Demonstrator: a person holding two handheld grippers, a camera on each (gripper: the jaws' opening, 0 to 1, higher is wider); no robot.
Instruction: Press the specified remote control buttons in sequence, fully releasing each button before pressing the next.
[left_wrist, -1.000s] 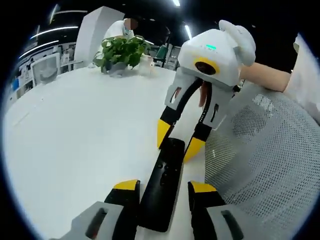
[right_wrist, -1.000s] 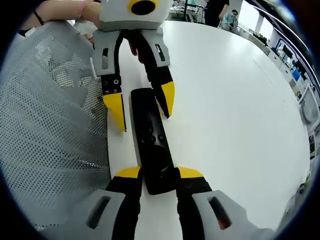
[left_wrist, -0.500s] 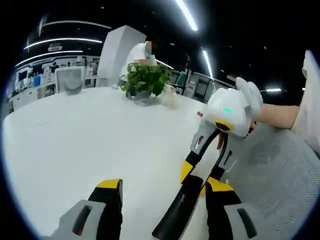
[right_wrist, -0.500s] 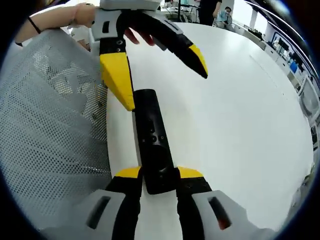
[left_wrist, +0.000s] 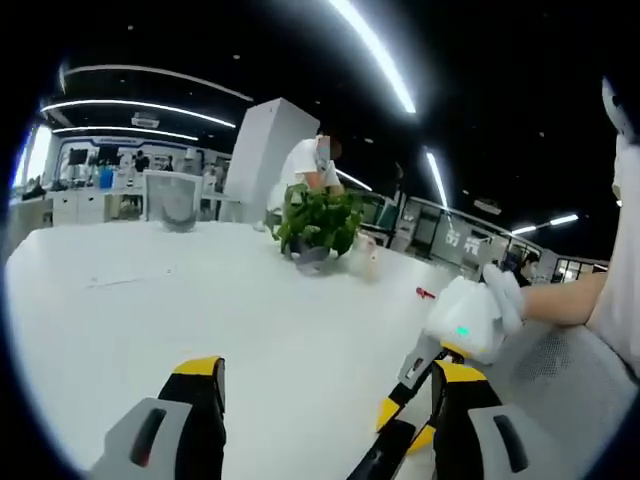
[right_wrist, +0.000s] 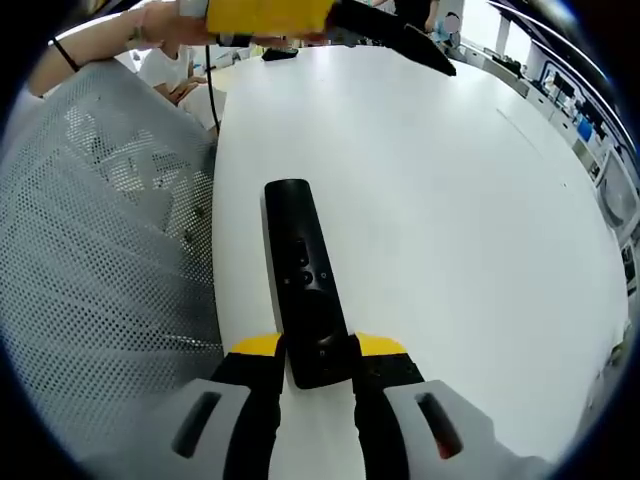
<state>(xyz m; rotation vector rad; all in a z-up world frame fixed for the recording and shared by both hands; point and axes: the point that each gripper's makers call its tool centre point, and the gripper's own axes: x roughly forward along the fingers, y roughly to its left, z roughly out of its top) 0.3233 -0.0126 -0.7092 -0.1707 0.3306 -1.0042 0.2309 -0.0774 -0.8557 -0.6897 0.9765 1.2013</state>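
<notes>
Right gripper view: the right gripper is clenched on the near end of the black remote control, its yellow-tipped jaws pressed against both sides. The remote lies flat on the white tabletop, button face up, pointing away from the camera, just beside a grey mesh surface. This grasp is unchanged from half a second ago.

Change noted: the left gripper, which half a second ago had one yellow tip touching or just above the far end of the remote, is now lifted well clear of it, at the upper edge of the view. Its jaws stand spread apart, holding nothing.

Left gripper view: the left gripper is released, jaws wide. The camera has tilted upward since the earlier frame; the remote's tip and the right gripper now sit low in the picture. A potted plant stands farther off on the tabletop.
</notes>
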